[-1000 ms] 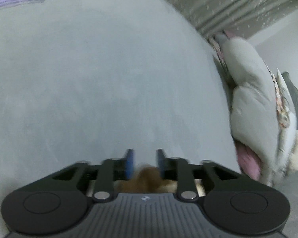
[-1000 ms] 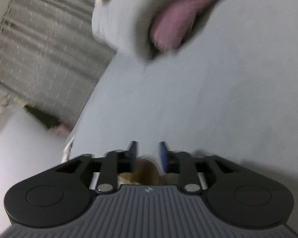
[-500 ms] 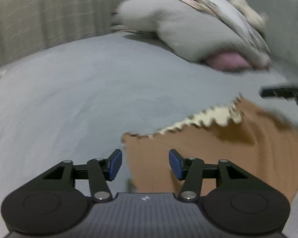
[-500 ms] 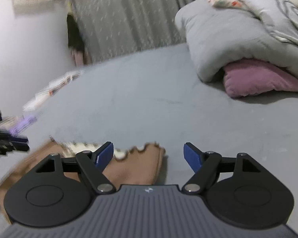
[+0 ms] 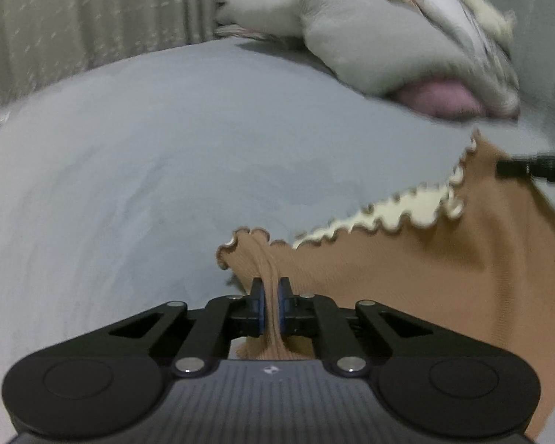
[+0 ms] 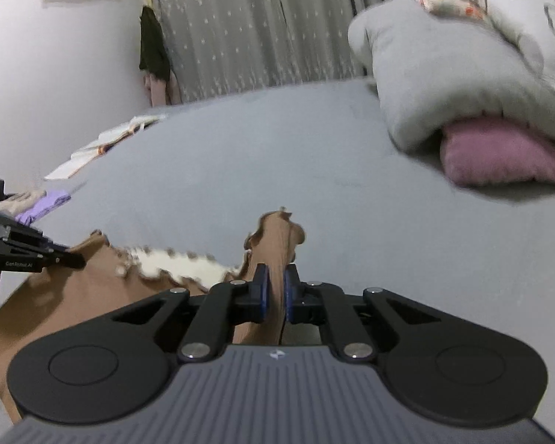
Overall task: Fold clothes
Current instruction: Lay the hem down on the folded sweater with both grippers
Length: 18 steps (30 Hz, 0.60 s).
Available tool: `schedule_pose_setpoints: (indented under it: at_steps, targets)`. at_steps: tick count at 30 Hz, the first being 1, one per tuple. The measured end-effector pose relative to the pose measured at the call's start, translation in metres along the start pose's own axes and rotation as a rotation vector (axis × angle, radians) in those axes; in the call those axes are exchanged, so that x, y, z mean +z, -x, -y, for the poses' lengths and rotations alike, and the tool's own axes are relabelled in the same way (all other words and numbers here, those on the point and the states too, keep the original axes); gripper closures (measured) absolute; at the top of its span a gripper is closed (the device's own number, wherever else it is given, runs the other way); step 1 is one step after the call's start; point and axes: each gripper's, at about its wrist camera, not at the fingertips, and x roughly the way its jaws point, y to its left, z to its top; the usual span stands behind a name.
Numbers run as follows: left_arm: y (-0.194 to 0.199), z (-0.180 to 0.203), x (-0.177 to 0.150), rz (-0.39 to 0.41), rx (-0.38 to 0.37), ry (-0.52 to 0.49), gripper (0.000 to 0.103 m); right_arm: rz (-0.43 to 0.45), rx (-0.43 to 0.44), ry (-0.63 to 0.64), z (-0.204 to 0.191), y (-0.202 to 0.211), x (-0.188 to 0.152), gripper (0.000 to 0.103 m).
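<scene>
grasp step of the fold: left gripper [image 5: 271, 309] and right gripper [image 6: 275, 296] have just been closing and now each pinch a corner of the tan ribbed knit garment with a cream scalloped edge [image 5: 407, 270], spread on the grey bed [image 5: 148, 166]. next likely lift both corners evenly and carry them toward 12 o'clock. fabric looks soft, bunched at the pinches.

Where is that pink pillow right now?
The pink pillow lies on the grey bed, at the far right in the right camera's view, tucked under the rolled grey quilt, well beyond the brown garment.
</scene>
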Motion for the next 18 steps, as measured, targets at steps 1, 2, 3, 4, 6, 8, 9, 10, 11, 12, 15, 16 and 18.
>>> schedule_pose_setpoints:
  at_steps: [1,2,3,4,6,8,9,10,11,12,15,16,18]
  targets:
    - [0.008,-0.012,0.0,0.029,-0.033,0.073,0.098,0.011,-0.005,-0.002,-0.001,0.002,0.003,0.093]
    - [0.014,-0.02,0.001,0.052,-0.059,0.125,0.098,0.02,-0.018,-0.004,-0.002,0.003,0.006,0.093]
    - [0.019,-0.027,0.001,0.078,-0.09,0.174,0.098,0.03,-0.036,-0.006,-0.003,0.005,0.008,0.093]
    - [0.025,-0.037,0.001,0.116,-0.14,0.245,0.098,0.04,-0.054,-0.008,-0.004,0.006,0.009,0.095]
    - [0.029,-0.05,-0.001,0.149,-0.195,0.337,0.098,0.071,-0.111,-0.022,-0.003,0.013,0.012,0.099]
    - [0.025,-0.057,-0.003,0.149,-0.211,0.388,0.098,0.117,-0.16,-0.05,0.002,0.022,0.016,0.101]
    - [0.022,-0.059,-0.004,0.133,-0.202,0.401,0.098,0.126,-0.183,-0.057,0.005,0.024,0.018,0.101]
    - [0.013,-0.06,-0.008,0.095,-0.18,0.413,0.098,0.121,-0.201,-0.057,0.008,0.024,0.018,0.101]
    - [0.007,-0.06,-0.01,0.065,-0.164,0.413,0.098,0.096,-0.189,-0.083,0.016,0.019,0.015,0.101]
    - [0.0,-0.06,-0.012,0.049,-0.152,0.416,0.097,0.053,-0.15,-0.133,0.027,0.01,0.009,0.097]
    - [-0.009,-0.064,-0.02,0.03,-0.153,0.456,0.097,-0.038,-0.057,-0.296,0.059,-0.013,-0.01,0.069]
    - [-0.01,-0.063,-0.022,0.035,-0.156,0.458,0.097,-0.034,-0.052,-0.328,0.066,-0.016,-0.015,0.059]
    - [-0.01,-0.062,-0.022,0.039,-0.153,0.449,0.097,-0.021,-0.021,-0.344,0.074,-0.019,-0.02,0.054]
